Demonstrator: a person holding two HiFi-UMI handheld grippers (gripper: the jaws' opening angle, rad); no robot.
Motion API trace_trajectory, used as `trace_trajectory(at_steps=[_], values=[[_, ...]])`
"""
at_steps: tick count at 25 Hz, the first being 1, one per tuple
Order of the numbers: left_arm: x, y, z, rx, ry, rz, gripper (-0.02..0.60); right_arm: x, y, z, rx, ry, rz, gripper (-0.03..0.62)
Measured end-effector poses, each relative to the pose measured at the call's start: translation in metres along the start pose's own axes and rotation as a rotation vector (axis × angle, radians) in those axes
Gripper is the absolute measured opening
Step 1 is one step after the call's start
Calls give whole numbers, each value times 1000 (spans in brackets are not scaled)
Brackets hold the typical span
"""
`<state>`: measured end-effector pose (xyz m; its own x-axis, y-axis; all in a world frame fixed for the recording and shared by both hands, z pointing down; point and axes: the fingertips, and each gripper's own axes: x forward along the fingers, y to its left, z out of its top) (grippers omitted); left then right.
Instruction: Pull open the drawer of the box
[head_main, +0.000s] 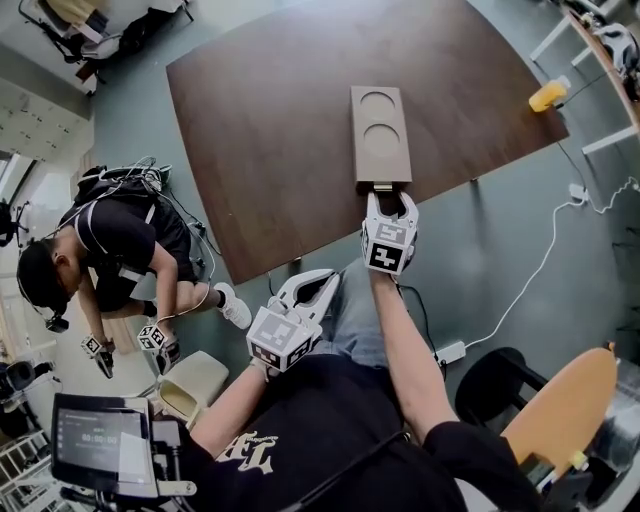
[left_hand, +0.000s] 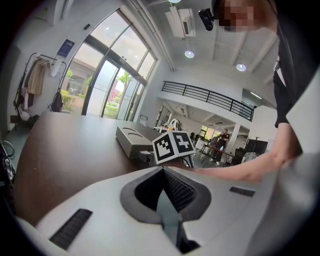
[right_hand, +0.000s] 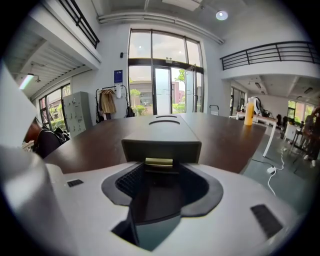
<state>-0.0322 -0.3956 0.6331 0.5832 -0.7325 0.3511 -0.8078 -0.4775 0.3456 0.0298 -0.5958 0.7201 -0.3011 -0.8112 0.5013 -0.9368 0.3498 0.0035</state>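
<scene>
1. The box (head_main: 380, 135) is long and grey-brown, with two round recesses in its top. I can find no legible print on it in any view.
2. It lies on the brown table (head_main: 260, 120), lengthwise away from me. Its near end is at the table's near edge.
3. That near end carries the drawer front, which bears a brass-coloured handle (right_hand: 159, 162). From the right gripper view I cannot make out a gap round the front.
4. The right gripper (head_main: 391, 200) is at that end. Its jaws stand wide apart with the handle between them, and the pads are not pressing on it.
5. Its cube (head_main: 390, 246) shows black-and-white square markers but no words.
6. The left gripper (head_main: 322, 282) is off the table, over my lap. Its jaws are closed together with nothing in them.
7. My black shirt has white lettering (head_main: 250, 455), folded and not readable.
8. A blue sign (right_hand: 118, 76) hangs beside the glass doors, and its text is too small to read.
9. An orange bottle (head_main: 547, 96) stands at the table's far right, well apart from the box.
10. A second person (head_main: 110, 250) crouches on the floor to the left of the table.
</scene>
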Motion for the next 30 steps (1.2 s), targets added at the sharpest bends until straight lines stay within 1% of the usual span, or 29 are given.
trace_trajectory(at_steps=[2,4,8,14,18,21,30], values=[[0,3,2,-6,-5,7,6,1,3,0,5,5,10,198],[1,5,3,-4,-7,12,6,3,5,-1,4,12,21,155],[3,8,5,-5,-3,22,6,11,3,-9,9,25,24,153],[2,12,9,-18,-9,44,6,22,-4,-35,-4,44,19,152],[-28,-10,31,-21,-10,49,6,-13,0,-32,4,72,15,152],[-48,-23,44,-18,-7,54,6,-36,7,-43,12,139,22,152],[-85,-43,57,-21,21,69,6,-76,12,-71,20,222,12,152]])
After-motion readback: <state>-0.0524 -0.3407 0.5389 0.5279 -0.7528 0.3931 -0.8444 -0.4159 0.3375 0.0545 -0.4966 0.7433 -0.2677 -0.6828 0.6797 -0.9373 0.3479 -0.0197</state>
